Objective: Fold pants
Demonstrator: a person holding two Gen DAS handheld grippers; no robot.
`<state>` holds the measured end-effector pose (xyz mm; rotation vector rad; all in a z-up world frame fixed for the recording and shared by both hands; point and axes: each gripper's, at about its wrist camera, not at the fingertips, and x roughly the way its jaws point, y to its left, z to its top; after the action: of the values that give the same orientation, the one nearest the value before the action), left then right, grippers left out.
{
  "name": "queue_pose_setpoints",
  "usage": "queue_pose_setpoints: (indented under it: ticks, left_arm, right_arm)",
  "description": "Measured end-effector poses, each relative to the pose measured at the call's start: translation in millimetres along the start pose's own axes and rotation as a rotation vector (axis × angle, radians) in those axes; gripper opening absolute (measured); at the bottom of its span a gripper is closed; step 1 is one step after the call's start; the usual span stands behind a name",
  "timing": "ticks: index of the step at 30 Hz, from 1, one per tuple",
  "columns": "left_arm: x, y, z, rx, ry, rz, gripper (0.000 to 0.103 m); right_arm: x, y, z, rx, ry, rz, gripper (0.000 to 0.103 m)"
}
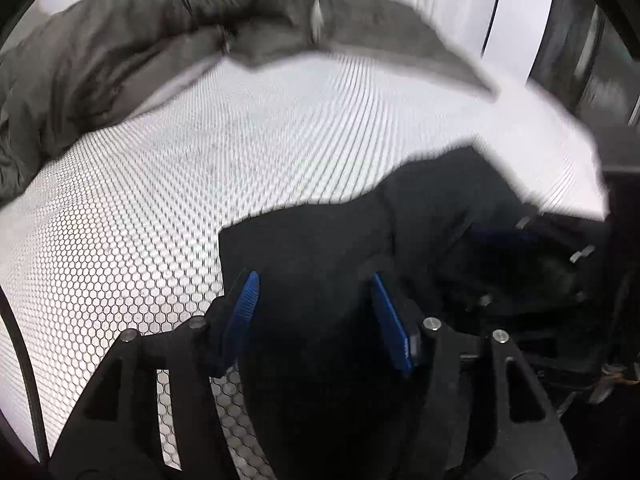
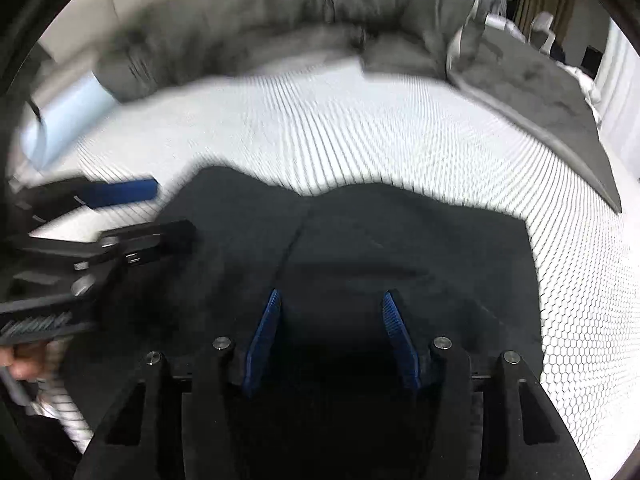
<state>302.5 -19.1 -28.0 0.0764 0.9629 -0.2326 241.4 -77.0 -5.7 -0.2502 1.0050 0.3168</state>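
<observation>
Pants (image 2: 360, 248), dark and flat on the honeycomb-patterned bed (image 2: 400, 128), lie under your left hand-held gripper (image 1: 316, 300) and right hand-held gripper (image 2: 330, 320), both half open and gripping nothing, so pinch matching edges and fold evenly.

wrist views, steeply down, close, shared pants (image 1: 320, 264)

Black pants (image 2: 360, 248); white honeycomb-patterned cover (image 1: 160, 200); grey blanket (image 2: 280, 20); blue pads (image 1: 246, 304)

Bright, motion-blurred, fisheye-warped edges.
</observation>
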Motion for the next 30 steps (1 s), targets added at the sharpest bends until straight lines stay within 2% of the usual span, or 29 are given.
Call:
queue_pose_setpoints:
  ticks: [3, 6, 9, 12, 15, 18, 20, 23, 25, 28, 30]
  left_arm:
    - [7.8, 5.7, -2.1, -0.021, 0.008, -0.012, 0.055]
    - [1.4, 15.1, -4.4, -0.039, -0.005, 0.025, 0.057]
    - [-2.5, 23.3, -10.4, -0.079, -0.010, 0.027, 0.058]
    - [-15.3, 25.3, -8.2, -0.095, -0.034, -0.002, 0.057]
    - [-22.1, 21.3, -0.6, -0.102, -0.084, -0.046, 0.057]
    - [-6.4, 13.0, 13.4, -0.072, -0.065, -0.011, 0.057]
    - [12.0, 9.5, 19.4, -0.071, -0.024, 0.020, 0.057]
    - [17.8, 7.5, 14.5, -0.084, -0.010, 0.014, 0.057]
    - [12.9, 5.3, 9.7, -0.068, -0.016, 0.034, 0.057]
    - [3.3, 2.4, -3.2, -0.052, -0.020, 0.049, 0.058]
    - [-0.6, 2.8, -8.4, -0.052, -0.024, 0.055, 0.058]
  right_arm:
    - [6.2, -7.5, -5.7, 0.004, 0.026, -0.040, 0.054]
    - [-5.9, -25.5, -15.7, 0.006, 0.026, -0.139, 0.054]
    - [-12.2, -43.1, -24.9, 0.039, 0.017, -0.076, 0.053]
    - [-21.8, -37.1, -24.1, 0.003, -0.006, -0.074, 0.054]
    - [-37.6, -35.7, -19.5, 0.046, -0.055, 0.016, 0.054]
    - [-38.3, -27.8, -3.7, 0.077, -0.085, 0.020, 0.054]
    - [-21.7, -17.6, 5.0, 0.067, -0.054, 0.013, 0.054]
    - [8.4, -13.1, 9.6, 0.054, 0.035, -0.034, 0.055]
    - [5.9, -12.2, 4.9, 0.048, 0.026, -0.071, 0.058]
    - [-0.5, -9.5, -4.2, 0.011, 0.023, -0.179, 0.063]
    - [-3.5, -10.0, -9.0, 0.010, 0.012, -0.192, 0.063]
